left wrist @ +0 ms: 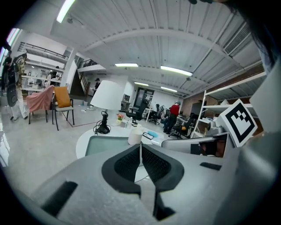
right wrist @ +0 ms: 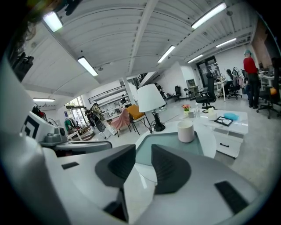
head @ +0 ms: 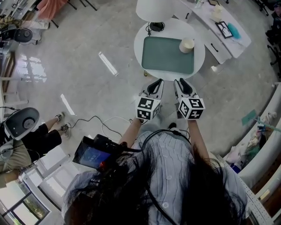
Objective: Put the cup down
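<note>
A round white bench (head: 199, 52) stands on the grey floor ahead of the person. A white lamp (head: 154, 9) stands at its far edge. A grey-green mat (head: 164, 55) covers most of the top.

Both forearms reach forward side by side from the body, with the hands close together short of the bench's near edge. Each holds its tool pointing ahead and a little downward at the bench.

The left tool (head: 157, 82) has its dark ribbed pads pressed together at the tips, with nothing between them (left wrist: 140, 147). The right tool (head: 183, 82) has its pads a narrow gap apart, and only the mat and bench edge show through that gap (right wrist: 143, 151).

The cup (head: 186, 45) is a cream cylinder. It stands upright on the mat's far right corner, well apart from both tools. It looks plain, though it is small in every view (right wrist: 185, 131).

Each tool carries a cube (head: 148, 108) with black-and-white square markers.
</note>
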### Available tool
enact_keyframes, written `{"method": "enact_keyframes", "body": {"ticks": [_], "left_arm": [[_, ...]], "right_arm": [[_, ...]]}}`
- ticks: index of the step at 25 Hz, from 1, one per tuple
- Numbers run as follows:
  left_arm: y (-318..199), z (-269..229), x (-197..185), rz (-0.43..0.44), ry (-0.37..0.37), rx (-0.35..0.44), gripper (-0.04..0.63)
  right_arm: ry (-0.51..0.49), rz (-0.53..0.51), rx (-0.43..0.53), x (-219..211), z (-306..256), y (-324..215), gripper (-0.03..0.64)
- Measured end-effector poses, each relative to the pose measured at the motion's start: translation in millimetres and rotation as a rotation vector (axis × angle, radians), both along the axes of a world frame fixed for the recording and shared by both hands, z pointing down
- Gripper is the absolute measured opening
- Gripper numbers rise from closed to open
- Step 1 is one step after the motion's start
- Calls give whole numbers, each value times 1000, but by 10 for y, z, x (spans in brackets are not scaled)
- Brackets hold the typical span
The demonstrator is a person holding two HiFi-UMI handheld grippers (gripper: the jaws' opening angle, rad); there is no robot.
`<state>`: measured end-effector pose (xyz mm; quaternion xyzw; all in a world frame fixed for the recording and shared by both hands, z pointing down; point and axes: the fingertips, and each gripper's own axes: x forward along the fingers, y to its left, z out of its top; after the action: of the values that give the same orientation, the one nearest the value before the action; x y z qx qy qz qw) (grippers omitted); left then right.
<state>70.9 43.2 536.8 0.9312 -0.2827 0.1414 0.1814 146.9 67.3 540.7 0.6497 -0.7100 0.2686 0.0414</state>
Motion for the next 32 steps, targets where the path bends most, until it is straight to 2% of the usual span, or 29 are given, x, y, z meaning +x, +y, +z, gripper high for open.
{"method": "enact_keyframes", "body": {"ticks": [13, 23, 29, 32], "left_arm": [[606, -197, 344, -22, 7, 40, 17], [1290, -295, 319, -55, -8, 89, 17], [1449, -298, 355, -53, -12, 91, 17], [1730, -339, 340, -64, -4, 110, 17]], "right_arm": [[-49, -17, 52, 299, -122, 646, 84], [-69, -63, 96, 262, -215, 1300, 80], [-63, -88, 90, 246, -229, 1423, 77], [-57, -104, 110, 220, -273, 1706, 77]]}}
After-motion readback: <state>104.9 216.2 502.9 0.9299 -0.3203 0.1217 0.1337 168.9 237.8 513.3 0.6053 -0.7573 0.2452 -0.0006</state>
